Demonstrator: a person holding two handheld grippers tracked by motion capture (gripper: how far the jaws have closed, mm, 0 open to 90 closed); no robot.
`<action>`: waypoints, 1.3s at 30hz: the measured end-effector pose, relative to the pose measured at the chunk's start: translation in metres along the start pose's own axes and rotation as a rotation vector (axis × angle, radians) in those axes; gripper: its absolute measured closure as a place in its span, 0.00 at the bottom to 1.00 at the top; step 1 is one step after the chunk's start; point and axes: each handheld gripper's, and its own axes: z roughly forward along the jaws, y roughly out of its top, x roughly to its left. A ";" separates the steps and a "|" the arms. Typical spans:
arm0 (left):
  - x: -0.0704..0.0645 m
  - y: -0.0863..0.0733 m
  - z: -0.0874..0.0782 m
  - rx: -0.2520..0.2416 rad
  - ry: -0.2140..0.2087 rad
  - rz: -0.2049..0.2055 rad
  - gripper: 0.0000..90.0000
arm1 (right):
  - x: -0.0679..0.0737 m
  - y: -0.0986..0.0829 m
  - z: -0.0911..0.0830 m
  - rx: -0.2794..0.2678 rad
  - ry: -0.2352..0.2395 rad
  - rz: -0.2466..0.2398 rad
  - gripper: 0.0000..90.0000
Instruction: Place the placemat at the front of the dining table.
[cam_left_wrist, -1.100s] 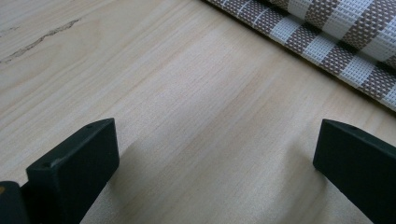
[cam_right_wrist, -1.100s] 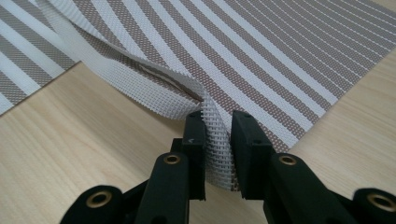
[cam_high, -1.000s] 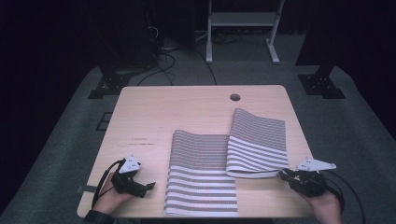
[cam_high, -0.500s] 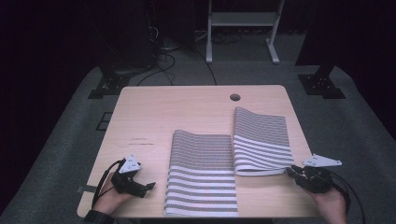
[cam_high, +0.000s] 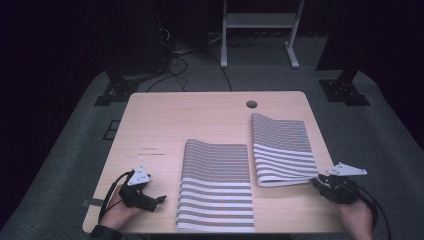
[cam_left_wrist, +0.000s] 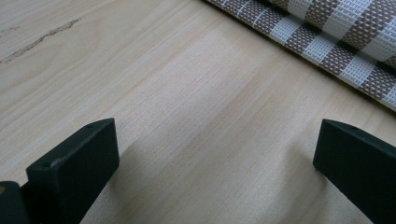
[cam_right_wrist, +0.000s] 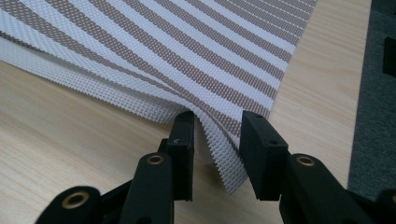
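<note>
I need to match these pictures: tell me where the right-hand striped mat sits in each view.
High view: right mat, right of centre, near corner at the right gripper.
Right gripper view: across the top, one corner between the jaws.
Left gripper view: the stripes at top right are the middle mat.
Shared landmark: pale wooden table.

Folded striped mat (cam_high: 282, 150) lies flat, its near corner (cam_right_wrist: 224, 135) lifted.

Pale wooden table (cam_high: 165, 125) sits mid-floor, a round cable hole (cam_high: 251, 104) near its far edge. Beyond it, a white metal stand (cam_high: 255, 30) on grey carpet (cam_high: 75, 165), black cables (cam_high: 175, 65) trailing far left, dark stand base (cam_high: 345, 90) far right.
</note>
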 end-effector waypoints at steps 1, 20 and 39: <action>0.000 0.000 0.000 0.001 0.000 0.000 0.00 | -0.001 -0.001 0.000 -0.001 -0.002 0.004 0.73; 0.000 0.000 0.000 0.001 0.000 0.000 0.00 | -0.016 -0.016 -0.020 -0.019 -0.023 0.071 0.69; 0.000 0.000 0.000 0.001 0.000 0.000 0.00 | -0.020 -0.004 -0.002 -0.034 0.044 0.140 0.60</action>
